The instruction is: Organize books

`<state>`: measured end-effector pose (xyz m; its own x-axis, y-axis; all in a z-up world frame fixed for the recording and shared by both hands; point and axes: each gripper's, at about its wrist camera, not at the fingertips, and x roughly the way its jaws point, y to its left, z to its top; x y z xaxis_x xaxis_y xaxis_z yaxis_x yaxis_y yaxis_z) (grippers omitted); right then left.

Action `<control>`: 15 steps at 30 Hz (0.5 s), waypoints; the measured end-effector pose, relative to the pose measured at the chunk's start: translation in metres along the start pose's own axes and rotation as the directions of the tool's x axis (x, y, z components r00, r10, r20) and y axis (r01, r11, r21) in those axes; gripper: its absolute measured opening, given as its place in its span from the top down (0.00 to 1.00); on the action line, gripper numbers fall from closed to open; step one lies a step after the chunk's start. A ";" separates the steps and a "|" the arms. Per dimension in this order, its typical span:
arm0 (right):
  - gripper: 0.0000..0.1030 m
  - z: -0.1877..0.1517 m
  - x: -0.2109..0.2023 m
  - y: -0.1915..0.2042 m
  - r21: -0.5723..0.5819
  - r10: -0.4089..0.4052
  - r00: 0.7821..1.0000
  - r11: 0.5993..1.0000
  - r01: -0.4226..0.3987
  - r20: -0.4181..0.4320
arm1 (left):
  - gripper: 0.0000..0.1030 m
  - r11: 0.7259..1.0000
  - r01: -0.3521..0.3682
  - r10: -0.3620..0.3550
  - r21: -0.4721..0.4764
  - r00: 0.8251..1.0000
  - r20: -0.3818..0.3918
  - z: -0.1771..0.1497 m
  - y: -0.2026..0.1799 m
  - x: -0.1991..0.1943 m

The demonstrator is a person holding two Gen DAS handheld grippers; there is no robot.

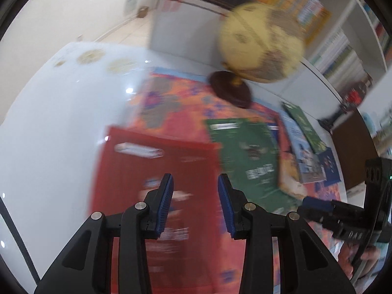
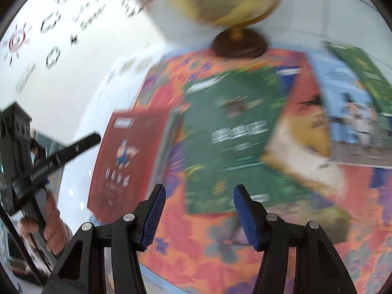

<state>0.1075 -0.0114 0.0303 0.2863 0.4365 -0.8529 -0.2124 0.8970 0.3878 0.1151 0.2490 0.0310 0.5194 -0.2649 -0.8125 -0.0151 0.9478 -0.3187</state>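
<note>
Hovering empty over the books spread in front of the globe (image 1: 262,41), I keep my left gripper (image 1: 195,204) narrowly parted above the red book (image 1: 156,161) and my right gripper (image 2: 199,216) wider above the green book (image 2: 235,132), judging a square approach to one edge best.

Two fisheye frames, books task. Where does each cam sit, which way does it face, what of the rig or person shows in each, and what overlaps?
Left wrist: on the left gripper, tilted down over the red book; the right gripper and fingers of the hand holding it show at right.
Right wrist: on the right gripper, tilted down over the green book; the left gripper and its hand show at left.
Shared: both books, globe, patterned mat, white table.
</note>
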 end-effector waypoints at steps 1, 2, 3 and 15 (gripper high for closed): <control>0.45 0.002 -0.011 -0.014 0.025 0.002 1.000 1.000 -0.003 0.031 | 0.64 1.000 0.012 -0.012 0.016 1.000 -0.001 0.002 -0.018 0.005; 0.45 0.012 -0.017 -0.027 0.048 -0.003 0.998 0.999 0.000 0.056 | 0.64 0.999 0.021 -0.021 0.028 1.000 -0.003 0.004 -0.033 0.009; 0.45 0.013 -0.027 -0.044 0.071 -0.012 0.997 0.997 0.007 0.082 | 0.64 0.999 0.033 -0.032 0.043 0.999 -0.007 0.005 -0.051 0.016; 0.45 0.003 -0.063 -0.247 0.306 -0.162 0.950 0.949 0.076 0.266 | 0.64 0.971 0.167 -0.147 0.173 0.982 -0.120 -0.016 -0.216 0.131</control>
<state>0.1444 -0.2603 -0.0105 0.5552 0.2881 -0.7802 0.1061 0.9059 0.4100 0.1728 0.0067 -0.0149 0.4099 -0.4211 -0.8091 0.2195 0.9065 -0.3605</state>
